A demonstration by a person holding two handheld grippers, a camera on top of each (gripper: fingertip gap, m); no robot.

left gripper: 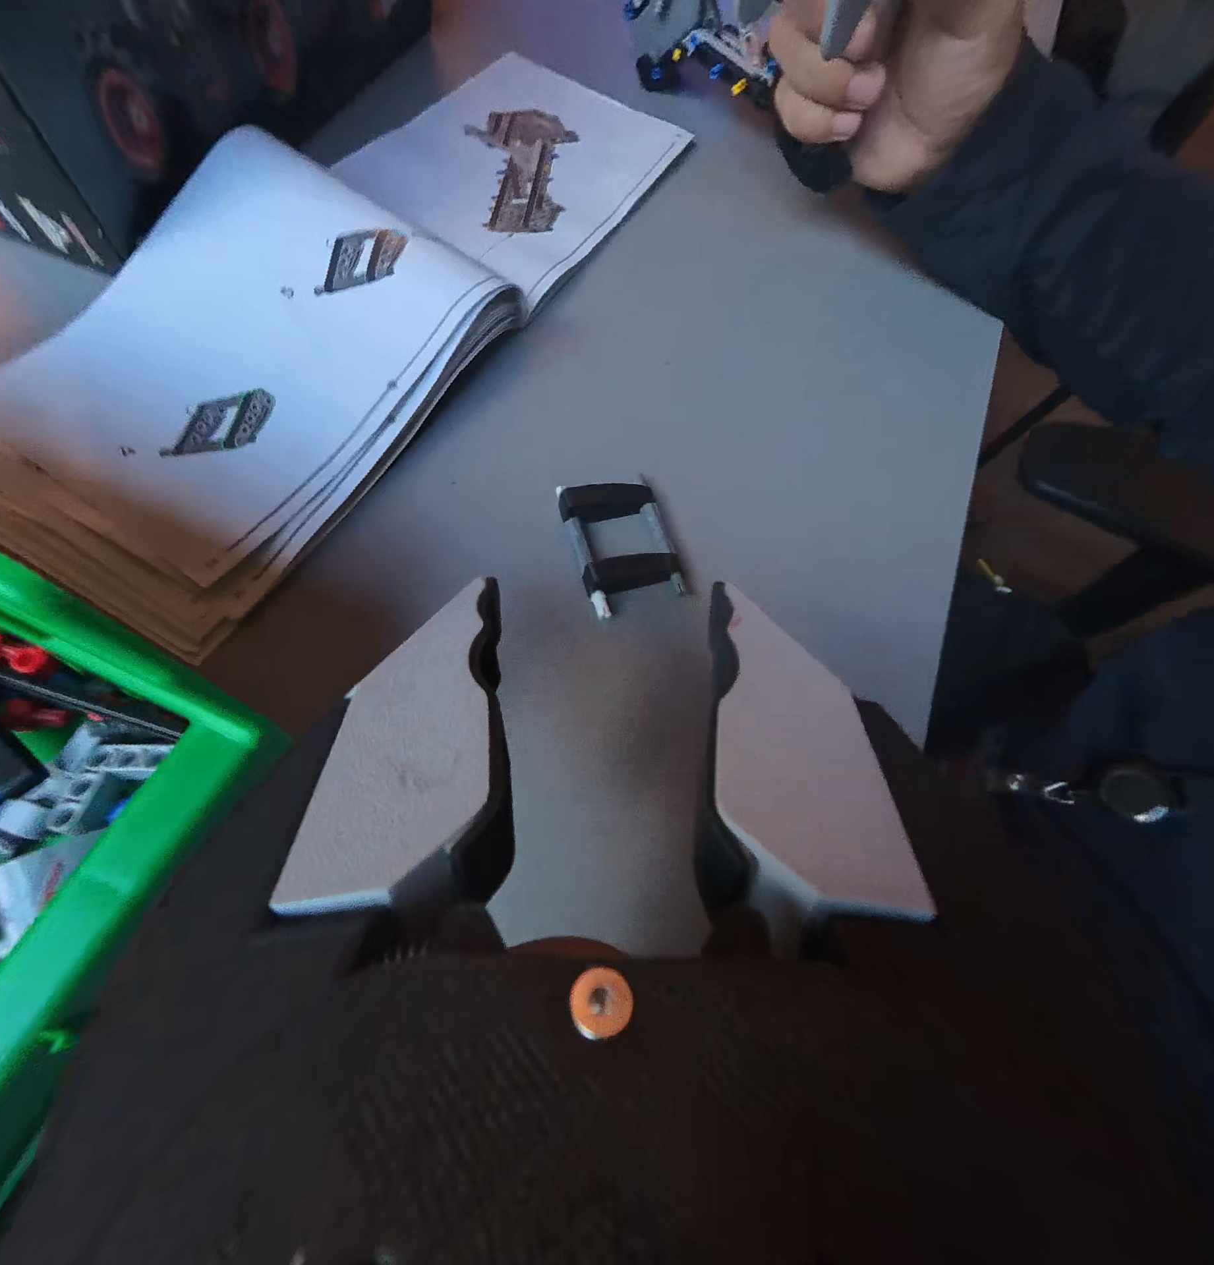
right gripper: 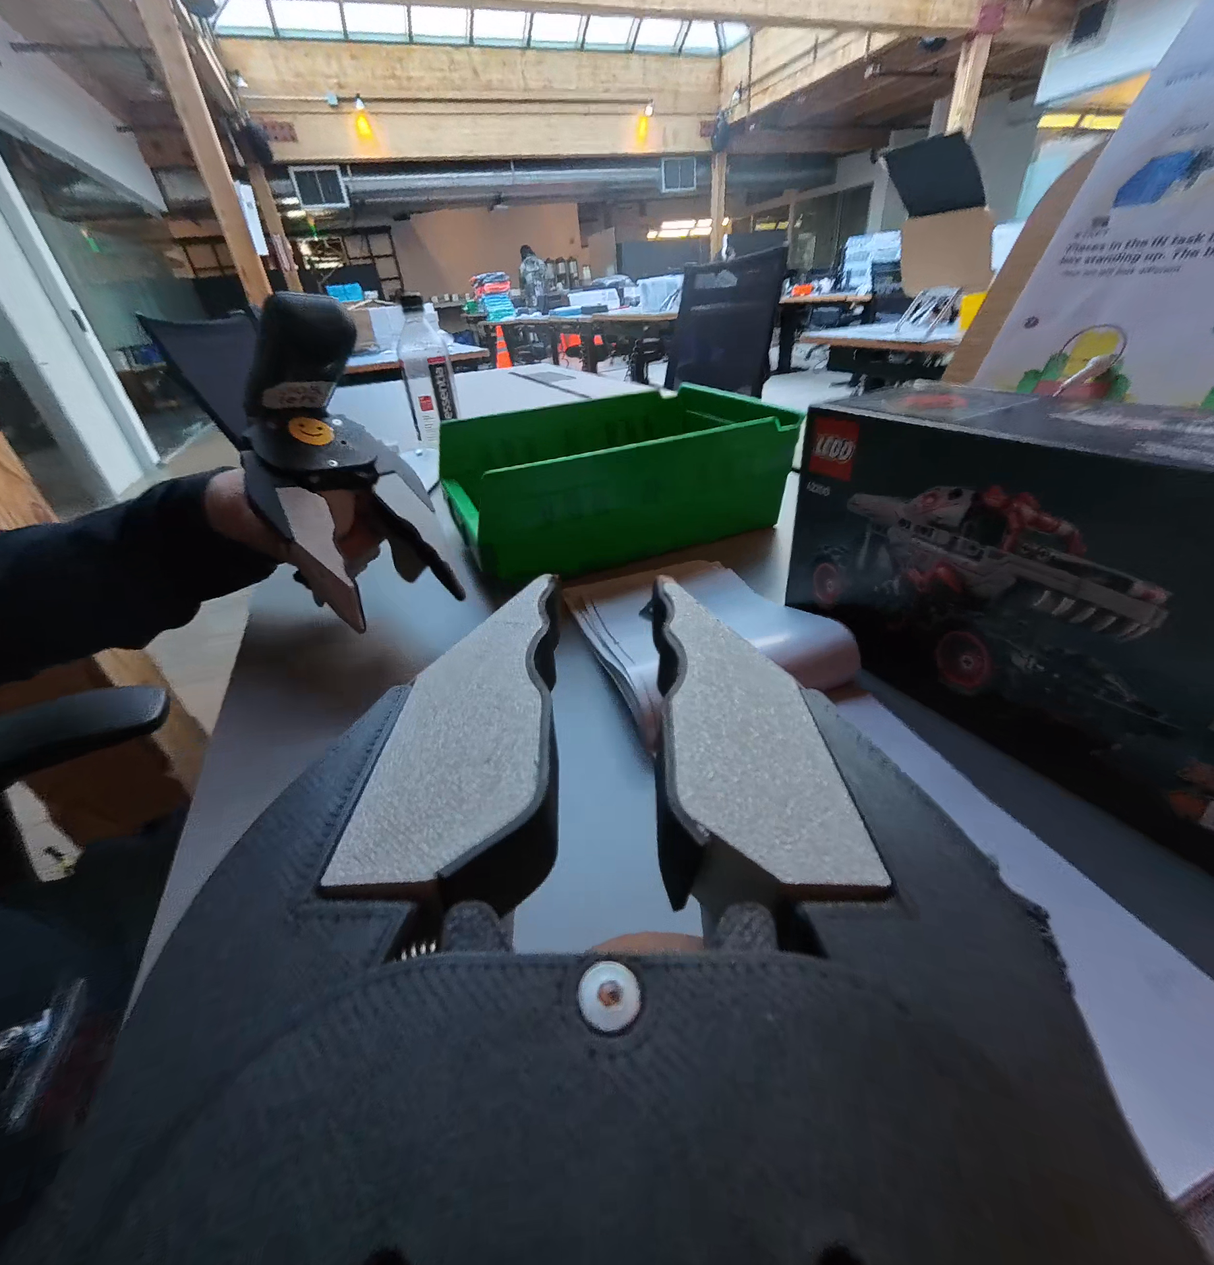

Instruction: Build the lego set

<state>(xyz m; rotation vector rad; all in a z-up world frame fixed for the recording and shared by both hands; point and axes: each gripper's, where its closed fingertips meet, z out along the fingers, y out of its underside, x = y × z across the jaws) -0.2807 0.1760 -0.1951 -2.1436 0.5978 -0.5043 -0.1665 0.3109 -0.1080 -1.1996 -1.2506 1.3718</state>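
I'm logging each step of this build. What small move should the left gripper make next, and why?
Probably ease the left gripper forward and down over the small black-and-grey frame piece. It is open and empty, the piece lies loose on the table just past its fingertips, roughly centred between them.

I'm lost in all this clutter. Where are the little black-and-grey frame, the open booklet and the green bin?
Small frame (left gripper: 618,544): left wrist view, grey side rail.
Booklet (left gripper: 234,328): left wrist view, near page.
Green bin (right gripper: 618,506): right wrist view, front wall.

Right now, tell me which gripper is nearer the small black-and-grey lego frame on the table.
Left. The left gripper hovers open just short of the lego frame, its fingers either side of the approach. The right gripper is off by the instruction booklet.
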